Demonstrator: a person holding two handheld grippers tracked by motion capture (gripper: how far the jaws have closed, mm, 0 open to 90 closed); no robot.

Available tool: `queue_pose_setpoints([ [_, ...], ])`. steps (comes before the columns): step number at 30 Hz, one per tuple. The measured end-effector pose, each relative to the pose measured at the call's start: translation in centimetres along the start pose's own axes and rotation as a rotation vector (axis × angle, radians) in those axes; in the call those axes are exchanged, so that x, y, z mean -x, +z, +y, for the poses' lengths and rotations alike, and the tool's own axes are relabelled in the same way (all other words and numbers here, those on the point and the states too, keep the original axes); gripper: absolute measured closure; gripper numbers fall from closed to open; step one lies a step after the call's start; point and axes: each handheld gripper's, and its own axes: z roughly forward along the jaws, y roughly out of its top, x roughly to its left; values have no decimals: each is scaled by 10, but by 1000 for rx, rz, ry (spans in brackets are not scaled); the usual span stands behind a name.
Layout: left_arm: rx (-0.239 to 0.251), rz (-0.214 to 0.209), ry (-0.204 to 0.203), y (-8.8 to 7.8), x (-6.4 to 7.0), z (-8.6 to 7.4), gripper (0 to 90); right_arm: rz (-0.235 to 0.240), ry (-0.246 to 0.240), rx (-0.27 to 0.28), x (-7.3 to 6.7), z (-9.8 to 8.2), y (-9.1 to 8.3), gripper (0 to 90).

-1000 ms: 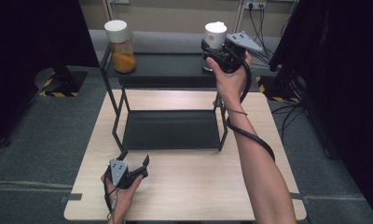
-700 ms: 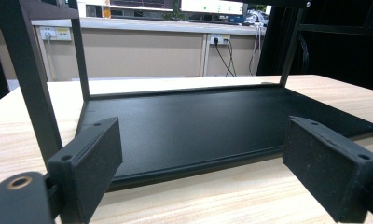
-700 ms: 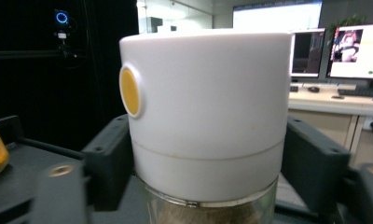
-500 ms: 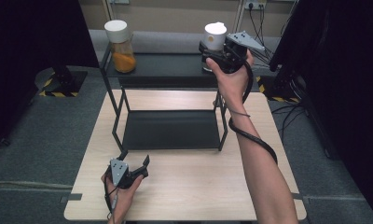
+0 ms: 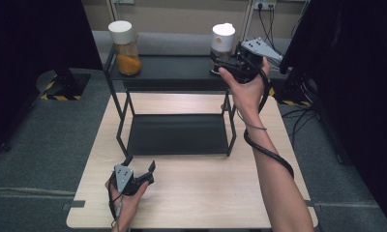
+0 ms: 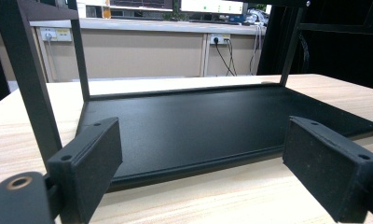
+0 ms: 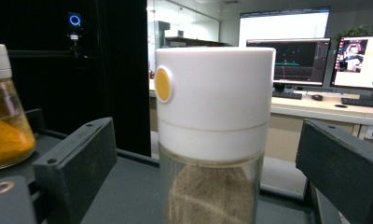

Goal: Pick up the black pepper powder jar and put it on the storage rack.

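At about 7 o'clock on the wooden desk (image 5: 196, 193), nearest the person, the left hand-held gripper (image 5: 139, 166) rests low in the hand with its jaws spread wide and nothing between them. In the left gripper view its pads (image 6: 89, 163) frame the bottom tray of the black rack (image 5: 178, 133), which is bare.

Past the middle of the desk, the rack's upper shelf (image 5: 172, 72) runs across 12 o'clock. At its 11 o'clock end stands a jar of orange powder (image 5: 126, 48) with a white lid, untouched and well apart from the hands.

At 1 o'clock on the same shelf stands the white-capped jar (image 5: 222, 46) with a yellow button on its lid and a grey-brown filling below. The right hand-held gripper (image 5: 220, 65) is raised to it, and its jaws have just been opening: they now stand released, one on either side of the jar, with clear gaps showing in the right gripper view between the pads (image 7: 79, 163) and the glass (image 7: 210, 186). The jar sits upright on the shelf under its own weight.

By the look of it, the placing of this jar on the upper shelf is done. What remains for the right hand is to draw back clear without knocking it. The lower tray holds nothing yet.
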Motion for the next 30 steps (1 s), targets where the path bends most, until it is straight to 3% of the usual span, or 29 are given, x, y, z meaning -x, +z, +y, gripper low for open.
queue_pose_setpoints([
  [18, -1, 1, 7, 0, 1, 0, 112, 50, -43, -20, 3, -11, -29, 55],
  [30, -2, 3, 7, 0, 1, 0, 112, 92, -40, -16, 5, -24, -48, 55],
])
